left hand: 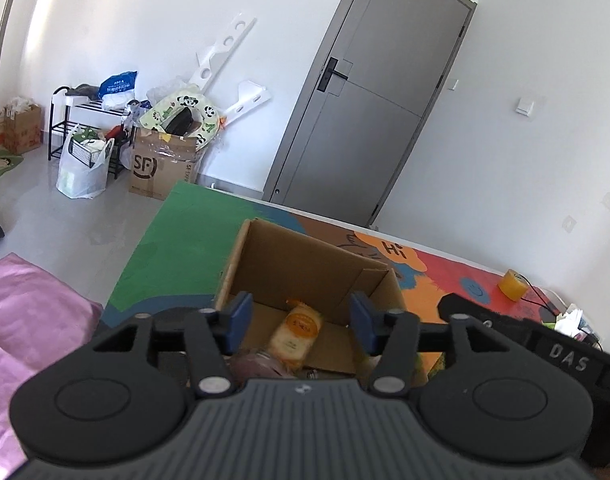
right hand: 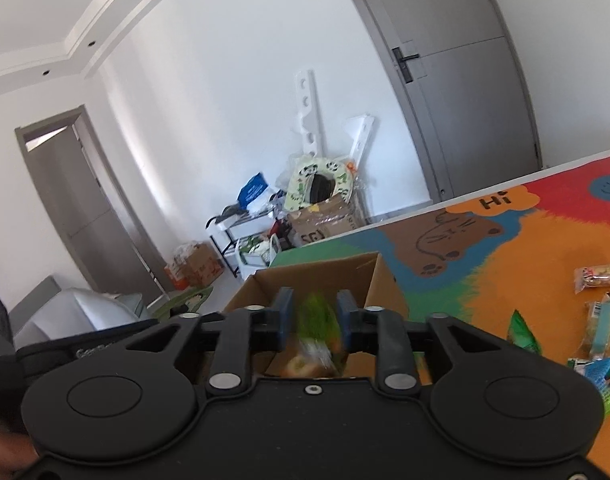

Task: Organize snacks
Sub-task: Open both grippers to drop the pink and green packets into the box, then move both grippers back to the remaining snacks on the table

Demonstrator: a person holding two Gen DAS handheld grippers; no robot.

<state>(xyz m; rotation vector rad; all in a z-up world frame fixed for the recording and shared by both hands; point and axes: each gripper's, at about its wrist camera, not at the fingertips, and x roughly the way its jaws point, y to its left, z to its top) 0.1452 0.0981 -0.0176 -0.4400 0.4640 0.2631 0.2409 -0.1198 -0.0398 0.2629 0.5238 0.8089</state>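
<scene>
Falling between parted right tongs (right hand: 314, 322): green snack (right hand: 318, 320), over box (right hand: 379, 280); left tongs (left hand: 299, 322) parted.

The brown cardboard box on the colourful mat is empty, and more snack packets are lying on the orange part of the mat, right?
Not quite. The brown cardboard box is not empty: the left wrist view shows a yellow-orange snack packet lying inside it. The rest holds: in the right wrist view more snack packets lie on the orange part of the colourful mat.

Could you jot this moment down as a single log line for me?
step: dropping snacks into cardboard box | left gripper: open, yellow packet below | right gripper: open, green packet blurred between fingers
</scene>
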